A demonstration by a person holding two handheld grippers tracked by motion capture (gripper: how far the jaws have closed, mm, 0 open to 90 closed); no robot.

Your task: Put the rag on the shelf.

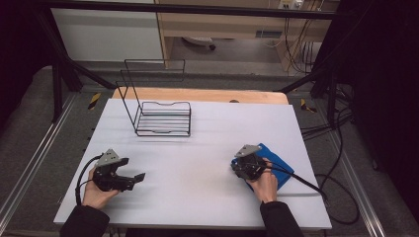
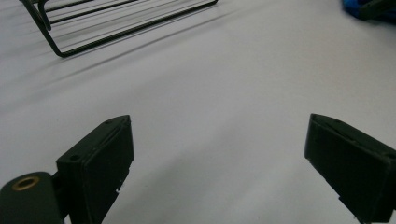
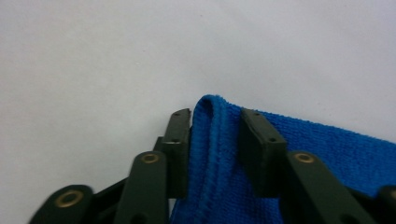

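Right gripper view shows our right gripper (image 3: 215, 126) with its 2 fingers (image 3: 180, 140) on either side of a raised fold of the soft blue towel cloth (image 3: 327, 140). The fingers look squeezed on that fold, likely so we can lift the cloth off the white table (image 1: 197, 163). Our left gripper (image 1: 133, 170) waits with its fingers wide apart, nothing between them. The black wire rack (image 1: 163, 118) stands well ahead of those fingers.

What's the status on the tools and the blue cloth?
Left tool open over bare table. Right tool pinching blue cloth at its folded edge. Wire rack far off, nothing in the way.
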